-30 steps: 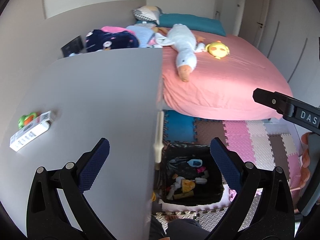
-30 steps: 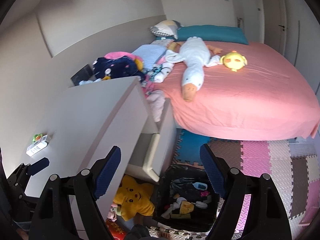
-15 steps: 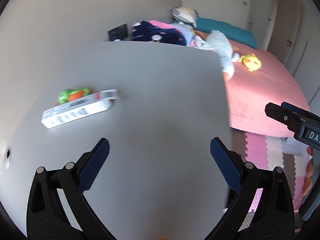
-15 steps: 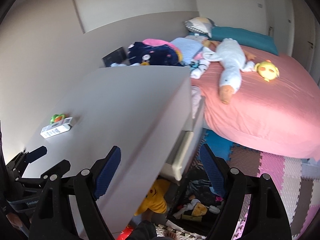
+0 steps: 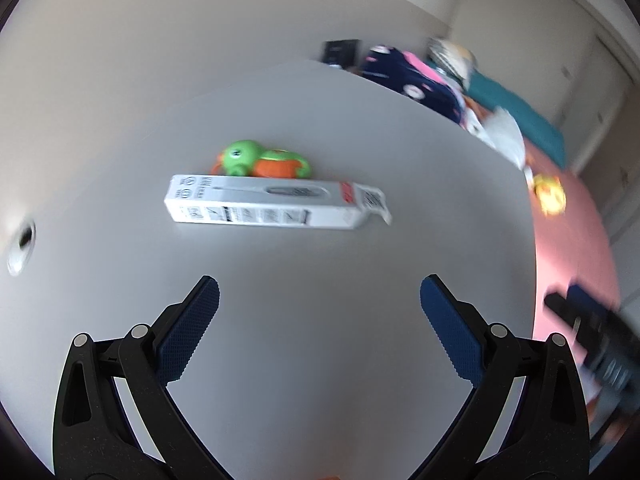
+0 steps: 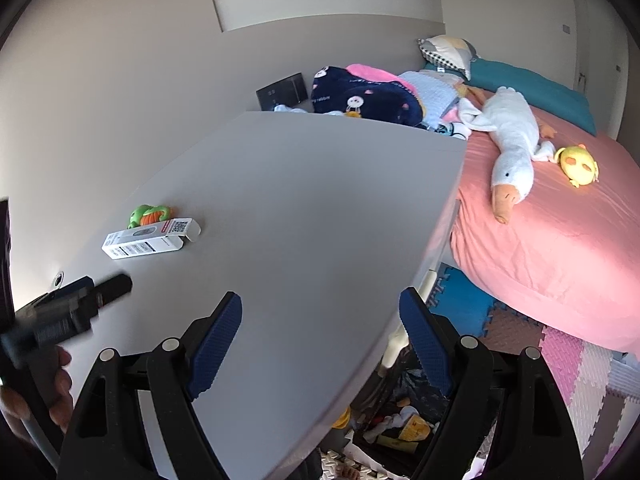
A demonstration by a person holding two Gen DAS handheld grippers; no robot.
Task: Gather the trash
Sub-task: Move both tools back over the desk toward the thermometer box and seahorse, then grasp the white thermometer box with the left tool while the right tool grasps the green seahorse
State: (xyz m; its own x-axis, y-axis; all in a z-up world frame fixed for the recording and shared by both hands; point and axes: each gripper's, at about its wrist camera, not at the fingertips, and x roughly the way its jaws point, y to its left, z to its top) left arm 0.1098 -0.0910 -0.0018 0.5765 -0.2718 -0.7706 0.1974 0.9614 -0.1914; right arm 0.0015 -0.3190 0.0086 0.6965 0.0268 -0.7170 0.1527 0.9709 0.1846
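Grey tabletop (image 5: pixel 320 128), bare apart from two items at far left. White carton (image 5: pixel 272 206) lies flat; green-orange toy (image 5: pixel 262 159) touches its far side. Left gripper (image 5: pixel 319 307) spread wide, empty, near side of carton. Right gripper (image 6: pixel 321 316) likewise agape, empty.

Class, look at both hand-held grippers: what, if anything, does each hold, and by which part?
Nothing is held. The left hand-held gripper and right hand-held gripper stand open above the grey table.
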